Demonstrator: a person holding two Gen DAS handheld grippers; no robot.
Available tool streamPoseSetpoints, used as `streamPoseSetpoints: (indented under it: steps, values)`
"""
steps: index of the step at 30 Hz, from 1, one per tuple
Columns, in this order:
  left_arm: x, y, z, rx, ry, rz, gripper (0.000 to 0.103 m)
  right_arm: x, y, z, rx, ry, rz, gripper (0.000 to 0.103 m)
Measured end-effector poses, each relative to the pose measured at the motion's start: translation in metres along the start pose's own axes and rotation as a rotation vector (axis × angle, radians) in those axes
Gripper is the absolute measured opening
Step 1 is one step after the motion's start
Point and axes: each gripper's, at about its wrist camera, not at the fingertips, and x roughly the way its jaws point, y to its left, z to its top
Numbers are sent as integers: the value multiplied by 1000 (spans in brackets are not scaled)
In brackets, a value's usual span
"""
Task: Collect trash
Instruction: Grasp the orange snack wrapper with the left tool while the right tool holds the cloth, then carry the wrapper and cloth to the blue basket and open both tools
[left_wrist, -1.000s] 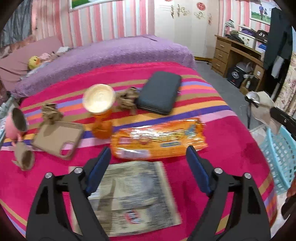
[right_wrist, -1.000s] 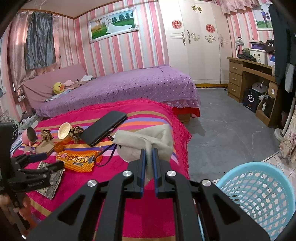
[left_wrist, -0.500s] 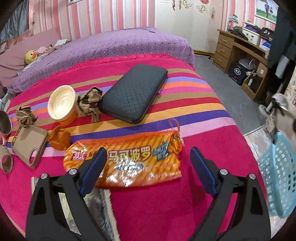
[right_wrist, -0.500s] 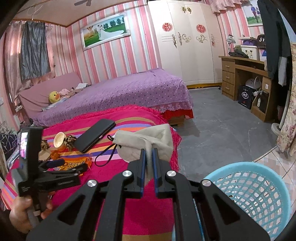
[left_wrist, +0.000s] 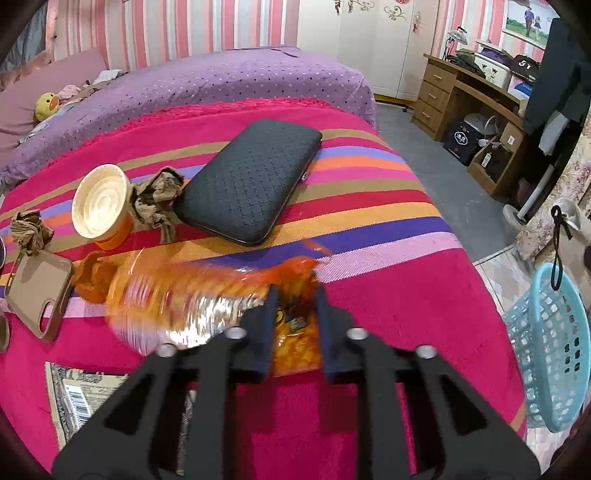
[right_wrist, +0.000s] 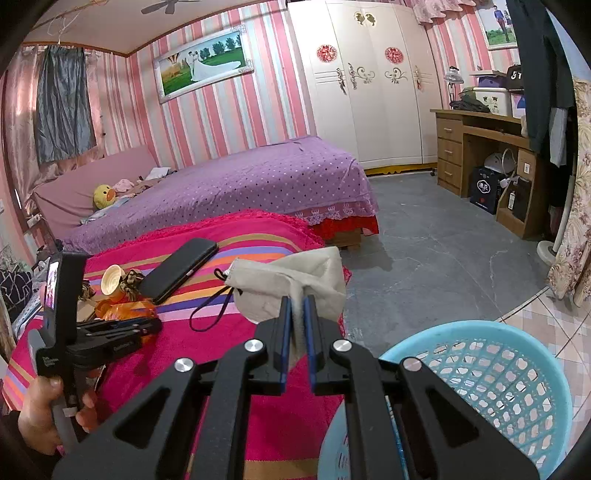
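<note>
Pinching the right end of the orange snack bag (left_wrist: 207, 295), my left fingers (left_wrist: 293, 306) have just been closing on it, and the bag sits between them, crumpled and blurred. My right fingers (right_wrist: 297, 306) are narrow, clamped on a grey cloth pouch (right_wrist: 291, 280) whose black cord dangles over the bed's edge.

Around the bag, on the striped blanket (left_wrist: 388, 229), lie an orange cup (left_wrist: 101, 206), two wads of brown paper (left_wrist: 155, 199), a black case (left_wrist: 251, 181), a tan phone cover (left_wrist: 37, 291) and, nearest me, a printed sheet (left_wrist: 81, 402).

Beyond the bed edge to the right stands the blue basket (right_wrist: 491, 387). The part of it I can see holds nothing.

By my reading the task is early. The bag is gripped but not yet in the basket. The wads, cup and sheet look like trash still to gather. Whether the pouch counts as trash, I cannot tell.
</note>
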Motion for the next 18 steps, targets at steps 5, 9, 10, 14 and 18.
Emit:
streamPoseSetpoints:
  steps: [5,9,10,14,18]
  values:
    - [-19,14,-1,-37,-37,16,8,-1,-3,0,5,0,7,8]
    - [-51,16,-3,-31,-102,28,8,-3,-5,0,9,-6,16,8]
    - [-58,16,-4,-26,-114,30,8,-4,-5,0,6,-8,17,8]
    - [-92,9,-9,0,-167,32,8,-13,-14,0,18,-30,19,8]
    - [-120,-7,-11,20,-207,10,8,-26,-25,0,43,-55,11,8]
